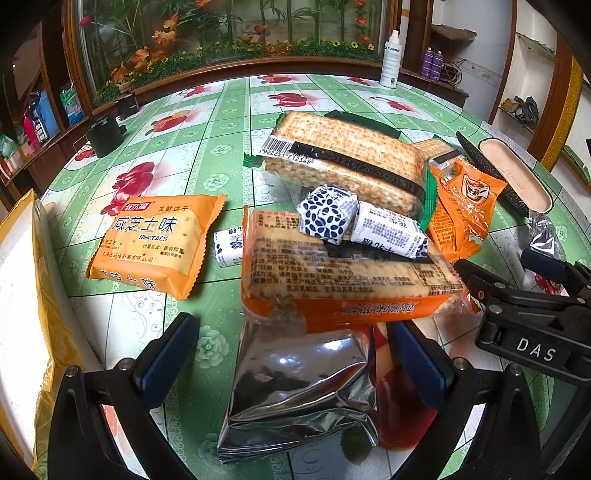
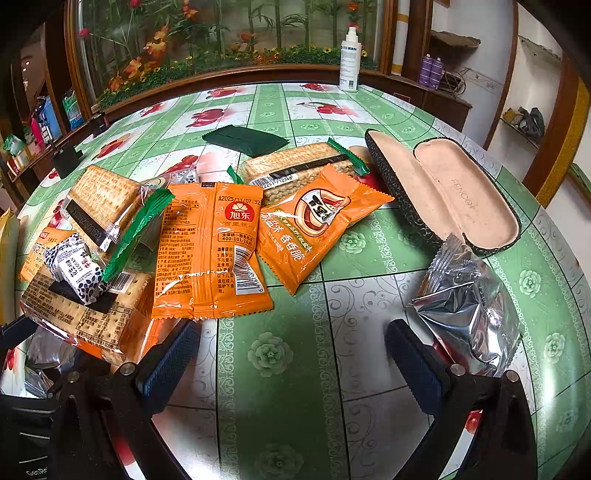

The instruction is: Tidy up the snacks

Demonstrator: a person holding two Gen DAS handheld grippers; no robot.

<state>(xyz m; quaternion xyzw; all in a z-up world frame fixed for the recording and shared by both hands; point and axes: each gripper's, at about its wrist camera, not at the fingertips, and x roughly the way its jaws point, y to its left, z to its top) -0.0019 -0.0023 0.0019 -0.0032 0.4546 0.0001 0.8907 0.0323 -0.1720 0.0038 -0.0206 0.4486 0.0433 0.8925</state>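
An orange cheese biscuit pack lies flat, apart from the heap, where a clear-wrapped cracker pack and an orange-edged one carry two blue-patterned candies; two orange sachets overlap beside a crumpled silver pouch

A lived-in home, likely a dining or sitting room. The tabletop wears a green floral vinyl cloth; behind it stands a wood-framed glass panel painted with bamboo and flowers. Wooden side shelves hold household clutter, and a spray bottle and open glasses case sit among snacks.
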